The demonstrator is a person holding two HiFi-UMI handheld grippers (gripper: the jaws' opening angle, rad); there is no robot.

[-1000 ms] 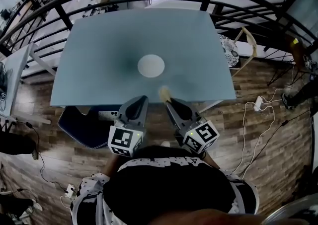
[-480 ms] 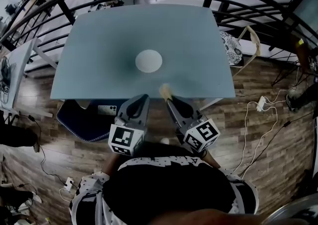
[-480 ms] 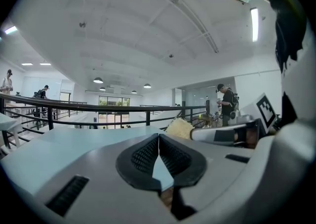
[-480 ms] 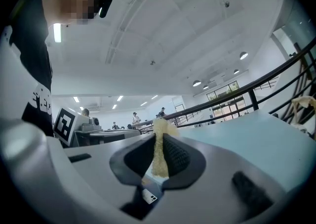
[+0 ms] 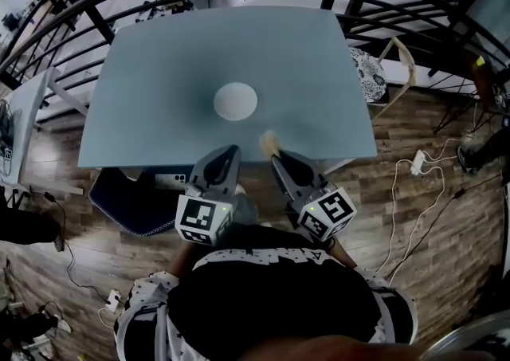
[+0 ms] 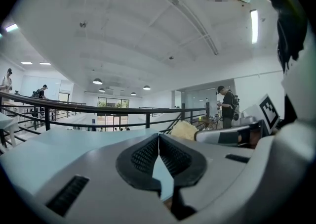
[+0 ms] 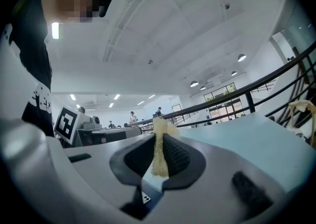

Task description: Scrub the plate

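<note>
Right gripper [image 7: 159, 139] is clenched on a thin pale-yellow scrubbing sponge [image 7: 158, 161], soft and light, its end poking past the jaw tips. Just to its left, the left gripper [image 6: 159, 140] is closed on nothing. Ahead and slightly left, well apart, the small round white plate [image 5: 235, 101] lies flat. It is probably hard, slick and apt to slide, so steady it at the rim. The blue-grey table [image 5: 159, 64] is bare around it, and both grippers hover at its near edge.
</note>
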